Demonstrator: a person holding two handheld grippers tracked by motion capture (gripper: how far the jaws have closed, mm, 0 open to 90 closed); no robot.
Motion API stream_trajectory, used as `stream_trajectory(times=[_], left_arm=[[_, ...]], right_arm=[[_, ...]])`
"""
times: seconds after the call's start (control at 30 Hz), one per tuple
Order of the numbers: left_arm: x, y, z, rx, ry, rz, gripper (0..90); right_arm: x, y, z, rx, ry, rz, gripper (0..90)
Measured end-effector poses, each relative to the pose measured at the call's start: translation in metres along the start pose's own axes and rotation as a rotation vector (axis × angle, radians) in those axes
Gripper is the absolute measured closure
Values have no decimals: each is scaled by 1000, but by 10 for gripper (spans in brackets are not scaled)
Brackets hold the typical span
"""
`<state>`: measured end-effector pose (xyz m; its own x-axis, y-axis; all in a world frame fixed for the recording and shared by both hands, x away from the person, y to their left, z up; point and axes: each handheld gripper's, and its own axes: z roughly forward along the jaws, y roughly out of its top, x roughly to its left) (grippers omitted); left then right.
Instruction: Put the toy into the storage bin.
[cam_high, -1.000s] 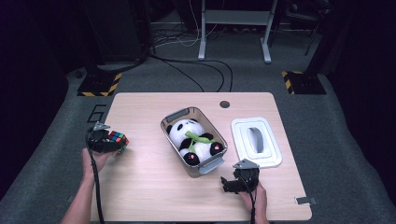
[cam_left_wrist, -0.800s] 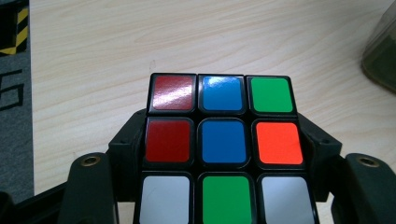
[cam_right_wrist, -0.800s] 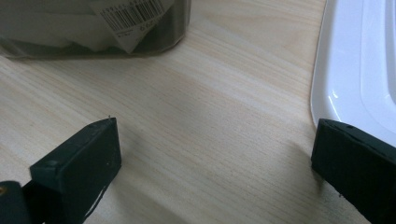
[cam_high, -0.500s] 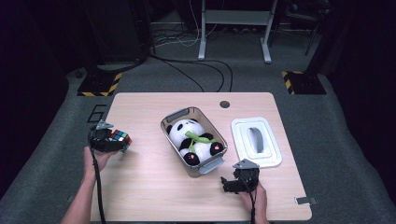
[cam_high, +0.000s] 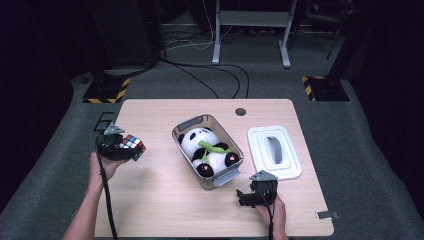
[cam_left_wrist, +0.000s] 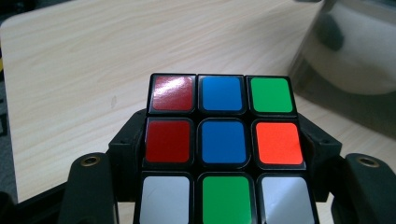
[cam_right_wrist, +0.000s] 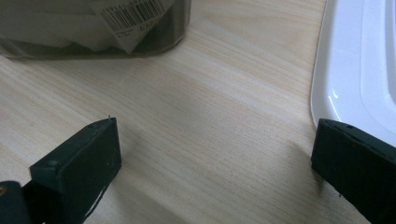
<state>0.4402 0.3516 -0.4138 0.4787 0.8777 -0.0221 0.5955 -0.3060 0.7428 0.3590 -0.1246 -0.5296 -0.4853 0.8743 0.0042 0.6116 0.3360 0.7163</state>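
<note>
left hand-held gripper (cam_high: 120, 148): black, grey plate, black cable | forearms: bare

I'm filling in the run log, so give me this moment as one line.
left gripper: shut on puzzle cube | right gripper: open, empty, over table | panda plush in bin | lid beside bin

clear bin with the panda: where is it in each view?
High view: clear bin at table centre, panda inside.
Left gripper view: its blurred wall, upper right, beyond the cube.
Right gripper view: its lower wall with barcode label, top left.
Shared landmark: wooden table.
</note>
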Motion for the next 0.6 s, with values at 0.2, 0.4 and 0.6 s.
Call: stream_trajectory(times=[0.2,0.4,0.6], left_arm=[[-10,15,-13,-13,-25,18,339],[-20,27,-24,-29,-43,41,340],[-26,36,-25,-38,-67,50,340]], right_arm=[[0,0,0,0,0,0,8],[0,0,0,0,0,0,8],[0,0,0,0,0,0,8]])
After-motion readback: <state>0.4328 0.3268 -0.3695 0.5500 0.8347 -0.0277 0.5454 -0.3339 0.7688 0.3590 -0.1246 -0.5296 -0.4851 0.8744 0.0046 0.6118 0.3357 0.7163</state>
